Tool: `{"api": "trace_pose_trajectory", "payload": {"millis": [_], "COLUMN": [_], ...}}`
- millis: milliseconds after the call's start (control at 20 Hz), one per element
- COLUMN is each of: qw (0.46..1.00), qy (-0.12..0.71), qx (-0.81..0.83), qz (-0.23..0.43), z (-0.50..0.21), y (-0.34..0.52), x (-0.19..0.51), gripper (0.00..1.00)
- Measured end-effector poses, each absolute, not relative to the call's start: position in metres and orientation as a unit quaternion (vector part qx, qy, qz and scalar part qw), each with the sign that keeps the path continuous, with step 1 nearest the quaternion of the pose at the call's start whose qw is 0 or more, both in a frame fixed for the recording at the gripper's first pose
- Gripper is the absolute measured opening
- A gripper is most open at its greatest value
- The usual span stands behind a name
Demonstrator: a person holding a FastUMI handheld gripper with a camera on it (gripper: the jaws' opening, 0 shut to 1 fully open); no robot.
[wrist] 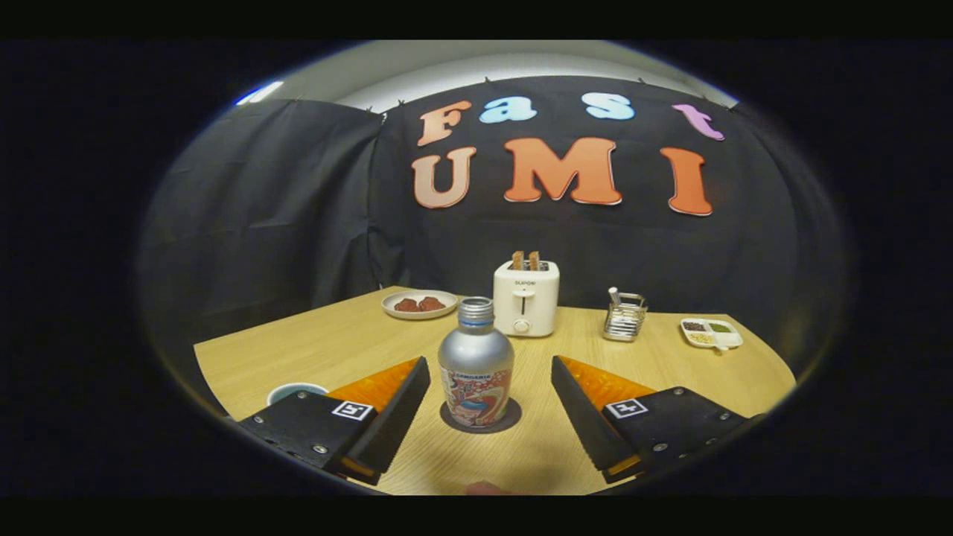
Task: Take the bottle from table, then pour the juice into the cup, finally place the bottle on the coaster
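A silver bottle with a screw cap and a printed label stands upright on a dark round coaster on the wooden table. It is just ahead of my gripper, whose two fingers stand wide apart on either side of it, neither touching it. A cup with a pale rim peeks out behind the left finger, mostly hidden by it.
Beyond the bottle stands a white toaster with two slices of bread. A plate with brown food lies to its left. A wire holder and a small divided dish sit to the right. Black cloth walls the back.
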State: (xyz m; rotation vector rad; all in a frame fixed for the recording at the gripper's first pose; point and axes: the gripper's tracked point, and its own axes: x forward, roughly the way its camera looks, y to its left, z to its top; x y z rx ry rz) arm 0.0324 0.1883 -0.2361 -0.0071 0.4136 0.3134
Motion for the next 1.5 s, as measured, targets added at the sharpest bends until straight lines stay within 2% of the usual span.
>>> {"api": "trace_pose_trajectory", "payload": {"millis": [250, 600, 800, 1500], "qw": [0.983, 0.996, 0.997, 0.999], "qy": [0.145, 0.089, 0.07, 0.031], "qx": [0.003, 0.008, 0.021, 0.01], "qz": [0.111, 0.028, 0.003, -0.014], "z": [-0.184, -0.134, -0.12, -0.117], "y": [0.151, 0.091, 0.069, 0.05], "x": [0.01, -0.02, -0.034, -0.034], "gripper": [0.97, 0.97, 0.97, 0.97]}}
